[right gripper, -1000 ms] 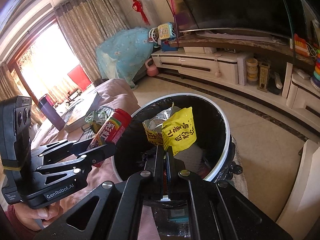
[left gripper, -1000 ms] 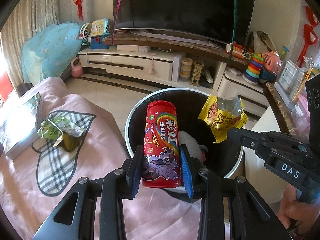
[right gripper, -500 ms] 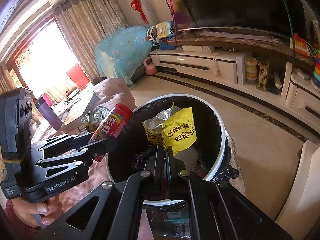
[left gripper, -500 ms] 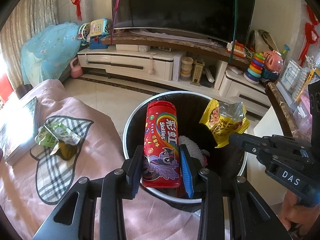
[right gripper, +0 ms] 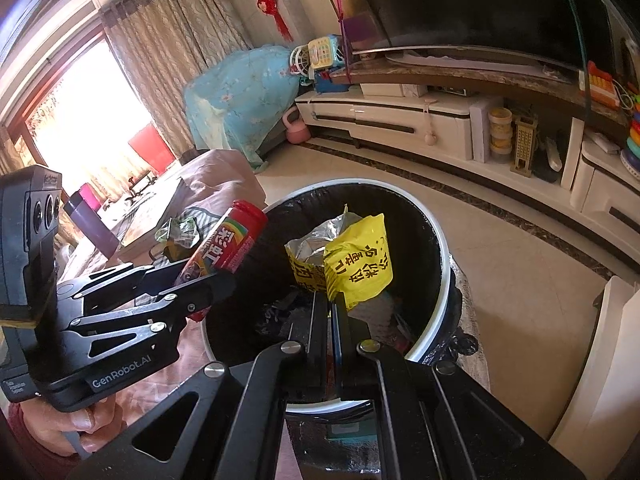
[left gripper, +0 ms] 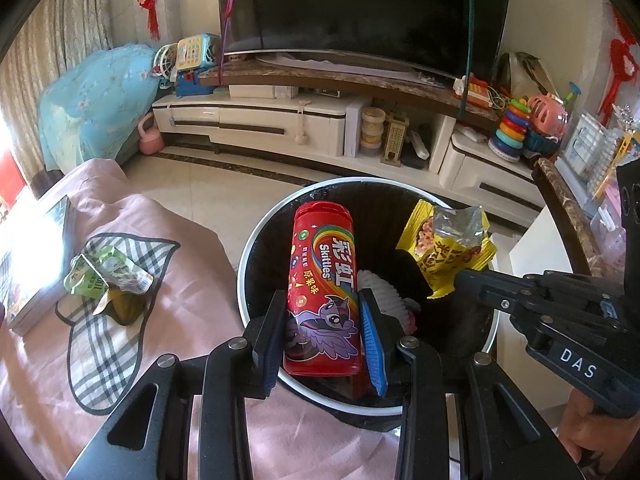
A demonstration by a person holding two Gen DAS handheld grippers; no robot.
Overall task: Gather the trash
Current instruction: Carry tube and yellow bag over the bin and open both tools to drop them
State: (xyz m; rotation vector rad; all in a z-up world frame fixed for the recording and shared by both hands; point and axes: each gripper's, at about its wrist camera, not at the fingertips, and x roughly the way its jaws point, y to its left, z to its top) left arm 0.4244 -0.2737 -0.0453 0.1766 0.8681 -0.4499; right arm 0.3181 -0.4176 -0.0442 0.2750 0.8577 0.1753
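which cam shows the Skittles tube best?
Left wrist: the Skittles tube fills the centre, label readable, clamped in the left tool over the bin. Right wrist shows it small and tilted, its lower part hidden by the tool's fingers.

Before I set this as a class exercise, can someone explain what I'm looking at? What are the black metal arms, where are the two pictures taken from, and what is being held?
There is no robot. A person holds a black two-finger gripper in each hand, each with a fisheye camera looking along its fingers.

The left camera shows the left gripper clamped on a red cylindrical Skittles candy tube, above a round black-lined trash bin with a white rim. The right gripper enters from the side.

The right camera shows that gripper, nearly closed, pinching a crumpled yellow foil snack wrapper over the same bin; white and mixed trash already lies inside.

On the pink cloth beside the bin, a crumpled green wrapper waits.
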